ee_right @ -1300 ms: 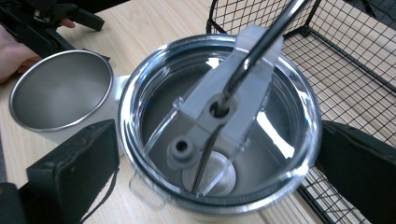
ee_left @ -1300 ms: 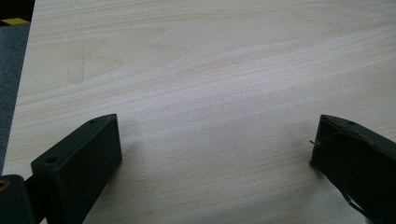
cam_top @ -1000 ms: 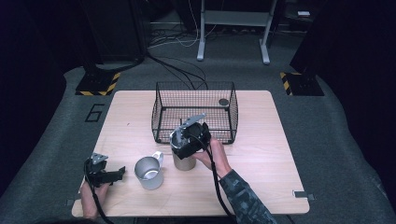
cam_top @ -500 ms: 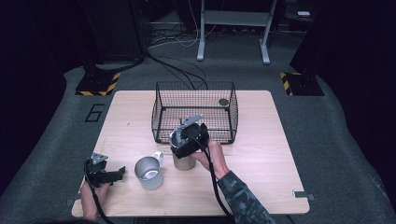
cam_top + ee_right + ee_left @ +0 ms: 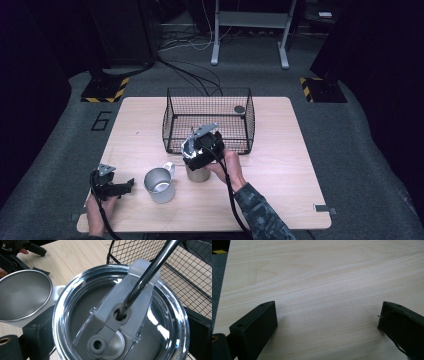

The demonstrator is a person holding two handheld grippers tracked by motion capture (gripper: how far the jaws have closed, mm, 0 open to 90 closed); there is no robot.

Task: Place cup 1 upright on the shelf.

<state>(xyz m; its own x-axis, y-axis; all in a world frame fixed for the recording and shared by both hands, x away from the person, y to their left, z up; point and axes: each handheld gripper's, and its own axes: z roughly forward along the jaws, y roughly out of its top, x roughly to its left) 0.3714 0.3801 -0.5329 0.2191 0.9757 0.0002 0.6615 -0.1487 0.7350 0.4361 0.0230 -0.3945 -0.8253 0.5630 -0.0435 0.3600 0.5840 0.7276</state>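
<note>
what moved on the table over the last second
Almost nothing: the right tool stays clamped around the lidded tumbler beside the wire basket. The left tool stays open and low near the steel mug, which has not shifted.

Glossy clear-plastic tumbler lid, shiny metal straw, matt wooden table

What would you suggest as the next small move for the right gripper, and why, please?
Probably lift the tumbler straight up. The right gripper has a jaw on each side of it, the metal straw stands through the lid, and the wire basket sits just behind, so a tilt might snag.
</note>
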